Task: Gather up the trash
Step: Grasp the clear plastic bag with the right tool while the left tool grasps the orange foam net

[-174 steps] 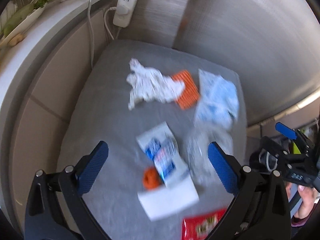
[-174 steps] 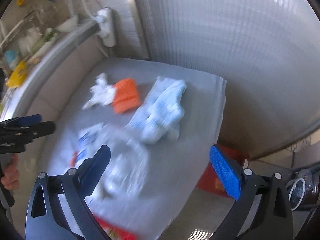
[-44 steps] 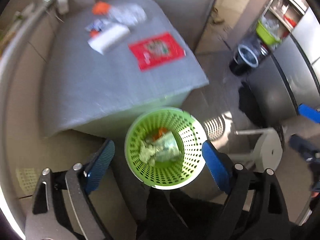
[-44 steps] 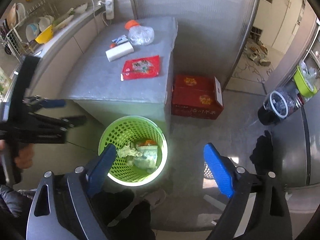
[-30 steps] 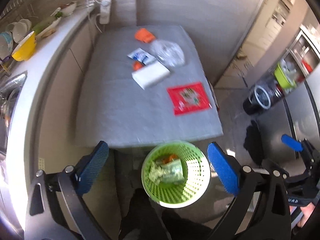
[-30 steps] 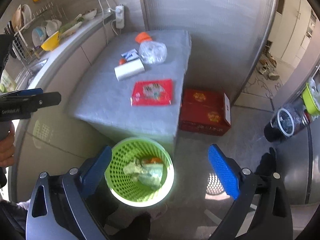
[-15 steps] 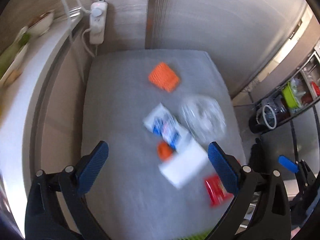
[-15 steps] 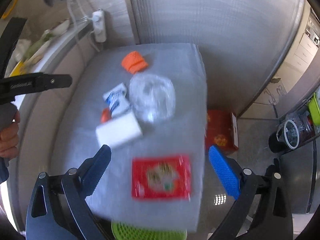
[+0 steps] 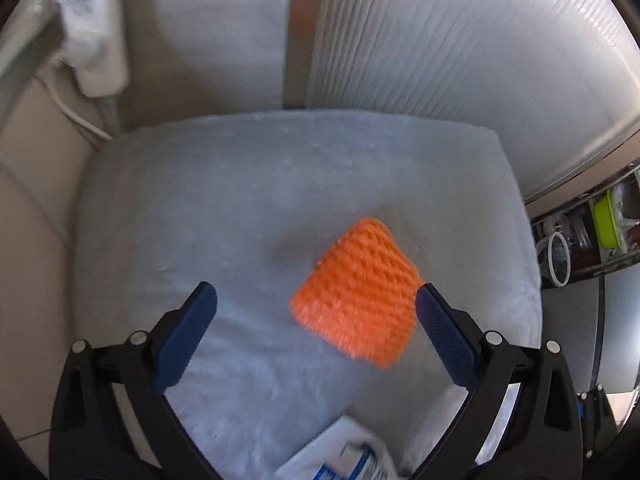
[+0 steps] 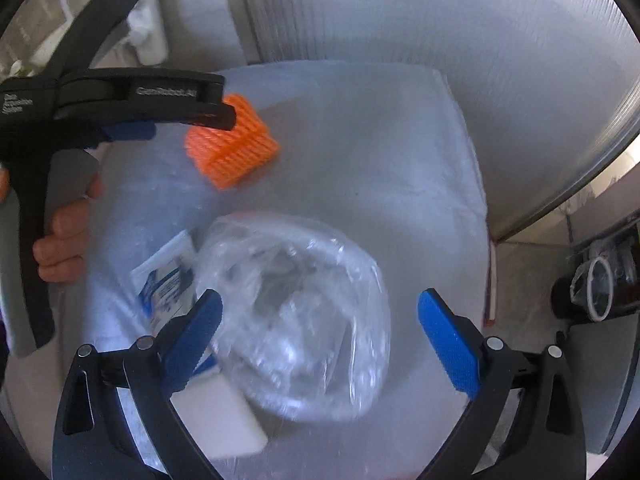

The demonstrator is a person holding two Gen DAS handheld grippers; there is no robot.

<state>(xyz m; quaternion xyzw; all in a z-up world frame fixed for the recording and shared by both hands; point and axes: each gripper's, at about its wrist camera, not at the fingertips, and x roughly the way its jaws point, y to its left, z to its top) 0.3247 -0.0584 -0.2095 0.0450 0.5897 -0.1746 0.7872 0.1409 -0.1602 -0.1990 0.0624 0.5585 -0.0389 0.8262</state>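
An orange foam net sleeve (image 9: 358,294) lies on the grey table (image 9: 208,200). My left gripper (image 9: 316,312) is open just above it, with the sleeve between the fingers, nearer the right one. In the right wrist view the sleeve (image 10: 234,148) lies beside the left gripper (image 10: 132,112). My right gripper (image 10: 318,320) is open over a crumpled clear plastic bag (image 10: 296,316). A white and blue wrapper (image 10: 166,276) lies left of the bag, with a white box (image 10: 218,420) below it.
A white power strip (image 9: 94,52) hangs on the wall at the far left. A ribbed translucent panel (image 9: 460,48) stands behind the table. The table's right edge drops to the floor, where a dark bin (image 10: 592,284) stands.
Both grippers have moved from the green basket on the floor back over the table and come down close, the left over the orange sleeve, the right over the plastic bag.
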